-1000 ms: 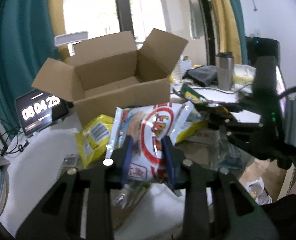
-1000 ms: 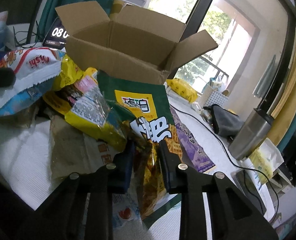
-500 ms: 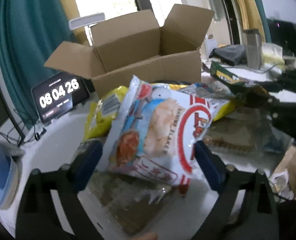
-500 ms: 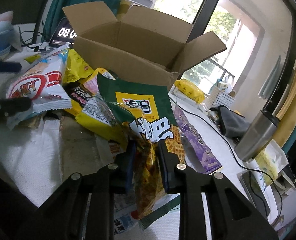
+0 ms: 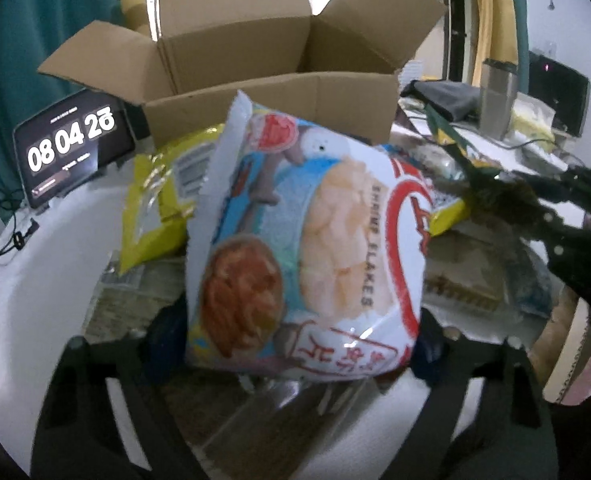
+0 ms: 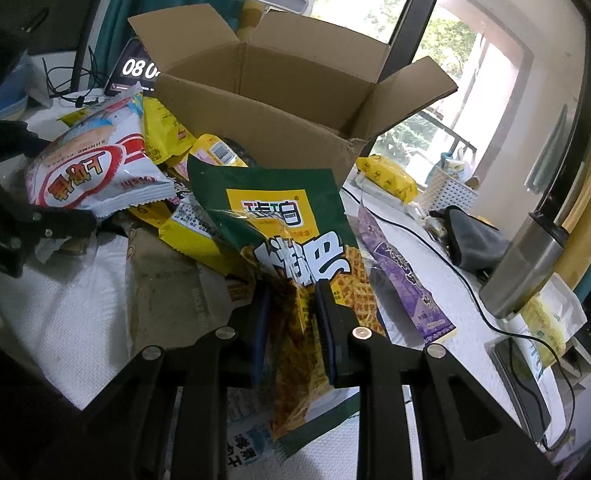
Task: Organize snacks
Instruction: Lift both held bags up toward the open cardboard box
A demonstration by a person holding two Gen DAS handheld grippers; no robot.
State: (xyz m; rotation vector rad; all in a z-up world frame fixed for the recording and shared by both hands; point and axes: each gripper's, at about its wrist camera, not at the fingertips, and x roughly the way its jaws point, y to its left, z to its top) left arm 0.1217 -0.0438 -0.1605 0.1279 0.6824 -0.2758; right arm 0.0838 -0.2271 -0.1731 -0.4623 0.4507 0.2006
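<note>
1. Two grippers appear. The right gripper (image 6: pixel 293 320) is clamped on the lower part of a green snack bag (image 6: pixel 279 236) with a yellow label; the bag's lowest edge is hidden behind the jaws and its front is creased, so the print is only partly legible.
2. One left gripper (image 5: pixel 295 344) straddles a white shrimp-flakes bag (image 5: pixel 307 240). Its jaws have just been closing after opening wide, with the bag between them. Both pads are largely hidden behind the bag's bottom corners and the picture is blurred there, so whether they press on it cannot be told.
3. One loose heap of snacks lies on the white table (image 6: pixel 67 312) between the grippers and the box. At least three yellow packets (image 6: pixel 163 128) can be counted, plus one purple packet (image 6: pixel 403 276) lying flat to the right; the others overlap too much to count.
4. One cardboard box (image 6: pixel 263 128) stands open just behind the heap, four flaps spread; its floor is hidden by the near wall.
5. One clock display (image 5: pixel 71 144) stands left of the box; in the right wrist view the box cuts off its digits.
6. One steel tumbler (image 6: pixel 527 264) and one dark cloth (image 6: pixel 475 240) lie farther right, near the window.
</note>
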